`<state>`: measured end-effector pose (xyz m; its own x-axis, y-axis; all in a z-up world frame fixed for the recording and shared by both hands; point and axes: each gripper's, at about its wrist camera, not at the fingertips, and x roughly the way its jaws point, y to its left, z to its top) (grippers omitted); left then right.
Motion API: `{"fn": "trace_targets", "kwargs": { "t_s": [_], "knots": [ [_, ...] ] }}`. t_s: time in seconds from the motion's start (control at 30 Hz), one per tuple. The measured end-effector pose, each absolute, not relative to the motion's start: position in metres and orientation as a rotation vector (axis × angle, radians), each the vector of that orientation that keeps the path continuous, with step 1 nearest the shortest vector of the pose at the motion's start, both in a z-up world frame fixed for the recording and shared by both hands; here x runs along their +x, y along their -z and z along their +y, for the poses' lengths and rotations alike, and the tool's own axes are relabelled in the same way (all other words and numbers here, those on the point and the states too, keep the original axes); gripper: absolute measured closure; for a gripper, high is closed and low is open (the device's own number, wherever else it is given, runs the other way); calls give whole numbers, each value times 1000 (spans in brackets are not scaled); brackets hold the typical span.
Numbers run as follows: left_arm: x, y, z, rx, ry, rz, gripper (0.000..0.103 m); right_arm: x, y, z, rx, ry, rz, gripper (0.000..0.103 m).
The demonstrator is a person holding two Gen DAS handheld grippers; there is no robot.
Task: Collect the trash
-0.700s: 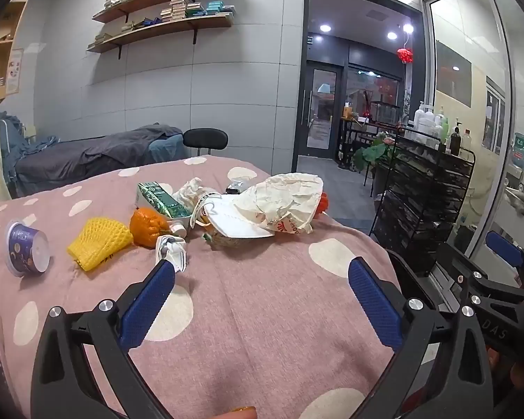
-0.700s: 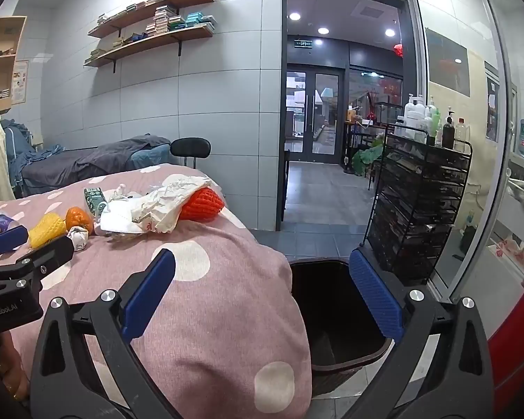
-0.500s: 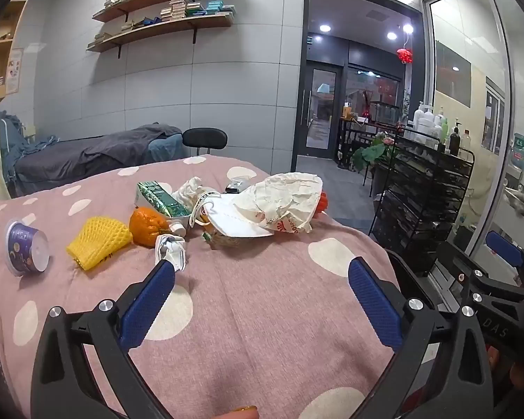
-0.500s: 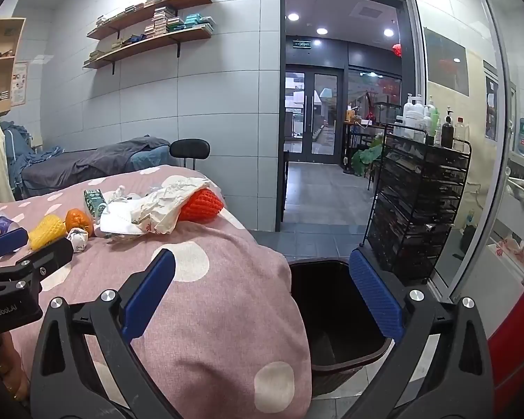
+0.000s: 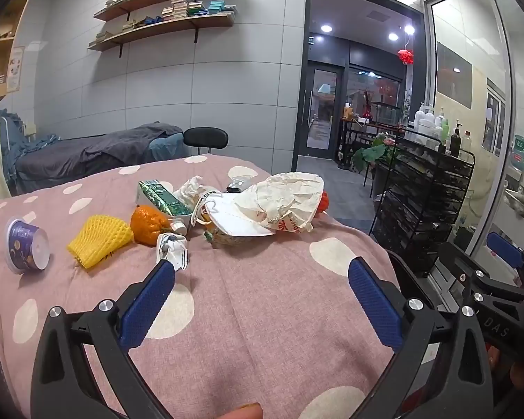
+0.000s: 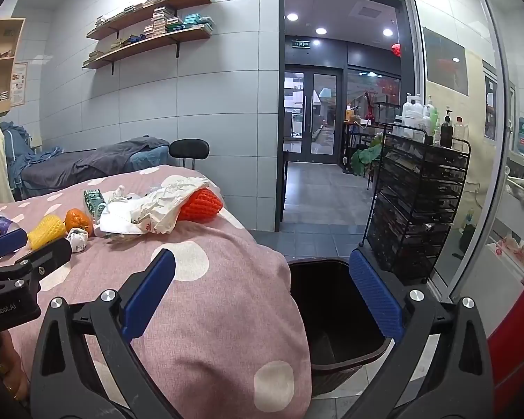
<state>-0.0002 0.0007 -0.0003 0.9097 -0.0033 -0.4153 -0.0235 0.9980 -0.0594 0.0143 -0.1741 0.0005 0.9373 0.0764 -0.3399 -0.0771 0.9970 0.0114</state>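
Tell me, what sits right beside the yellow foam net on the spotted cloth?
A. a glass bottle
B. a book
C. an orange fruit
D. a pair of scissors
C: an orange fruit lies against the yellow foam net on the pink spotted cloth.

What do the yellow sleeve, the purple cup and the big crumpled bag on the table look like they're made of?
The yellow sleeve looks like soft foam netting, matte, with an open mesh pattern. The purple cup seems to be printed plastic or coated paper with a pale rim; hard to tell which. The crumpled bag looks like thin paper, cream and matte, holding sharp creases.
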Motion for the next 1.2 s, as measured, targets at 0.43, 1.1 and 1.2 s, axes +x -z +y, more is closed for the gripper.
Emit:
{"fn": "trace_targets", "kwargs": {
  "t_s": [0.43, 1.1, 1.2],
  "knots": [
    [0, 0, 1, -66, -11, 431, 6, 13, -2, -174, -1, -78, 350, 5],
    [0, 2, 5, -65, -8, 433, 6, 16, 4, -177, 5, -78, 357, 5],
    [-1, 2, 7, -65, -8, 432, 6, 17, 4, -177, 6, -79, 358, 5]
  ]
}}
